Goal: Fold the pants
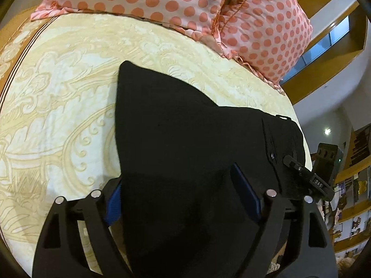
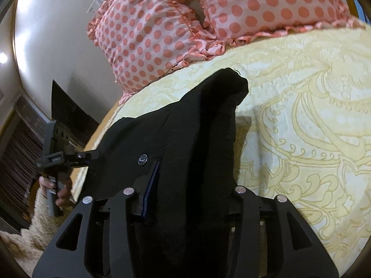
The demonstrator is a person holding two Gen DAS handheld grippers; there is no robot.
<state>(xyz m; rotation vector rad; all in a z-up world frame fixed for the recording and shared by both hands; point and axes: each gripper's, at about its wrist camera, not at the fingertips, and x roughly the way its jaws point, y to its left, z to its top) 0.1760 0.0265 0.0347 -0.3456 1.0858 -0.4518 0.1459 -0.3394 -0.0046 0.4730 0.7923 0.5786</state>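
Two views show the black pants [image 1: 185, 127] on a cream bedspread [image 1: 58, 92] with a yellow ornament, and in both much is hard to read. The cloth is so dark that its folds and layers almost disappear; only a metal button [image 2: 142, 158] and a seam beside it can be made out. The near part of the pants runs under the frame of each gripper and is cut off at the bottom edge, so how far the garment goes toward the person cannot be told.

In the left wrist view, the left gripper [image 1: 176, 192] has its fingers [image 1: 245, 192] wide apart. The pants lie between them. The cloth covers most of the left blue pad, and the right pad stands free above the fabric; no pressing on the cloth is visible.

In the right wrist view, the right gripper [image 2: 185, 185] has a thick fold of the pants between its fingers [image 2: 150, 180]. Only the left pad, with its blue edge, shows. The other finger is hidden behind the raised fold, so I cannot tell whether the pads press the cloth or only stand beside it.

The far corner of the pants points toward two pink pillows [image 2: 162, 30] with orange dots but does not touch them. At the left edge of the right wrist view, a hand [image 2: 53, 192] holds the handle of the left gripper, which reaches the edge of the pants near the button.
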